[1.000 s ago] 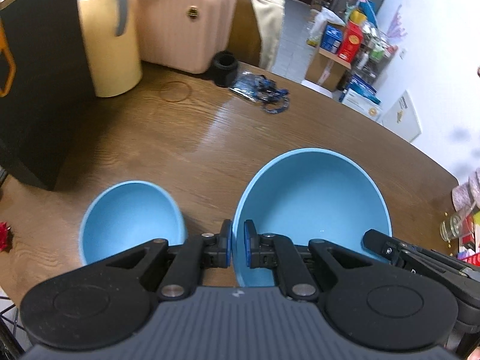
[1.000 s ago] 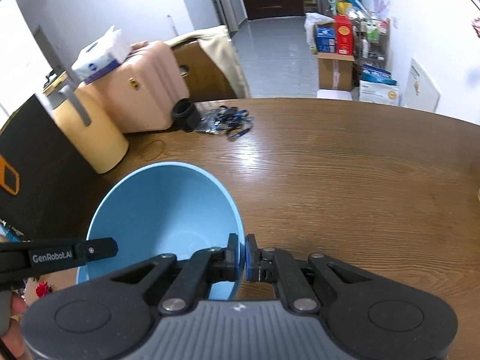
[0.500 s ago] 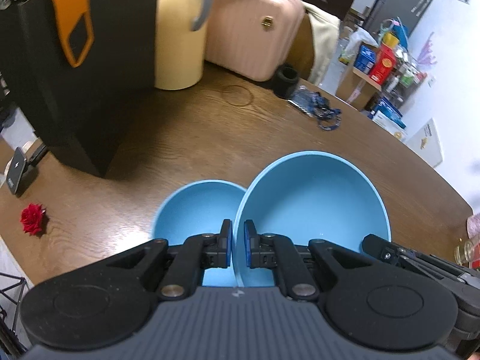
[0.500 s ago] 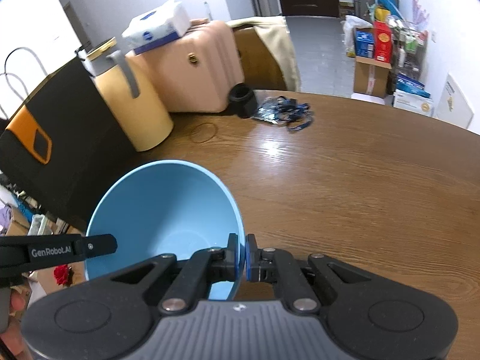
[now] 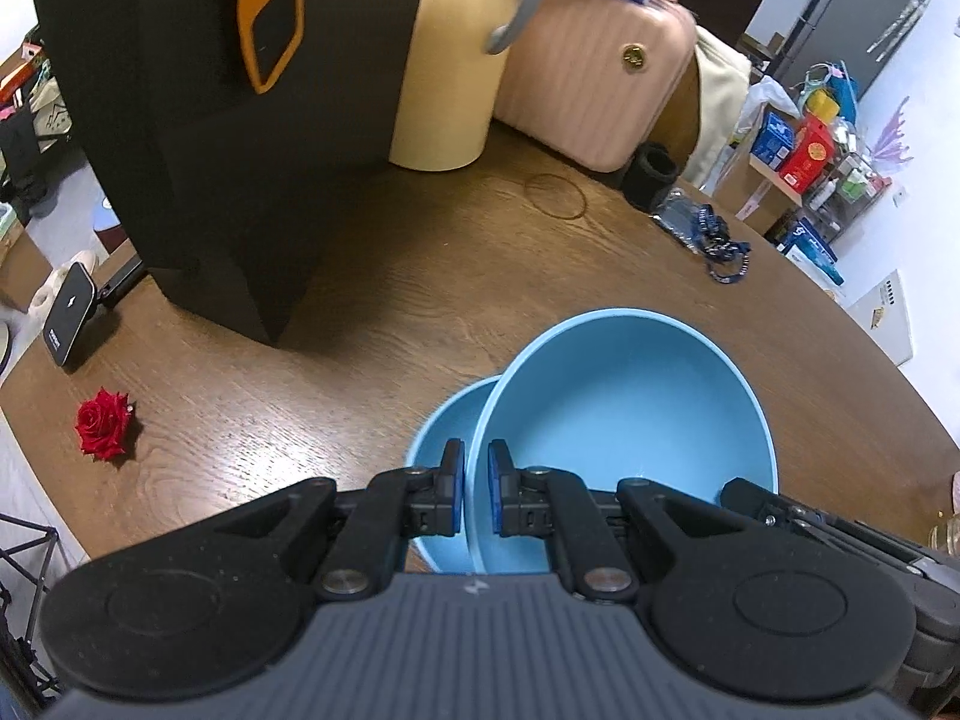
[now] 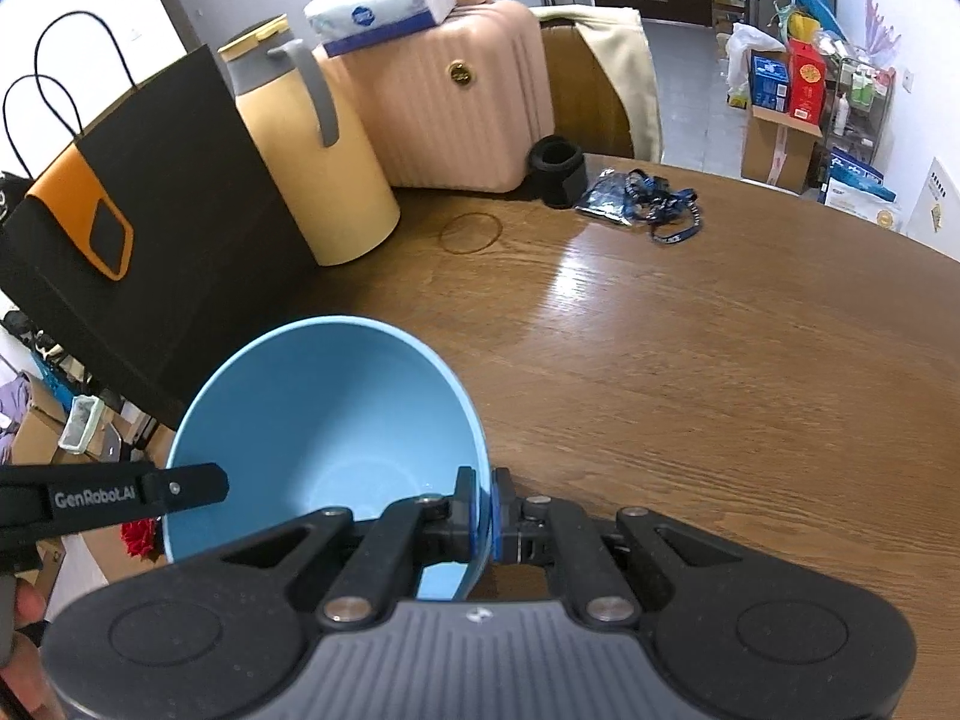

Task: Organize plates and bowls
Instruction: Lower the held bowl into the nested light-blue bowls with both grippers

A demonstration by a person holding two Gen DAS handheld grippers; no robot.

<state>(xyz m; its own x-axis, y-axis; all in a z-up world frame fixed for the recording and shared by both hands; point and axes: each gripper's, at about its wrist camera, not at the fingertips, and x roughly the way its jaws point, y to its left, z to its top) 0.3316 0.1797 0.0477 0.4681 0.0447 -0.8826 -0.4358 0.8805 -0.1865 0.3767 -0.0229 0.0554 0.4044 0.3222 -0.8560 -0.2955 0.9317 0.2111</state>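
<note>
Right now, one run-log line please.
left claw: shut on large bowl rim | right claw: same | small bowl: beneath

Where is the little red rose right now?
In the left wrist view, the red rose lies on the left side of the brown wooden table, near its edge, in front of the tall black paper bag and left of the blue bowls.

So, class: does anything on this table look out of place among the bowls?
Yes: a loose red rose lies near the table edge, left of the small bowl. It looks odd because it is a lone flower head, with no vase in view.
</note>
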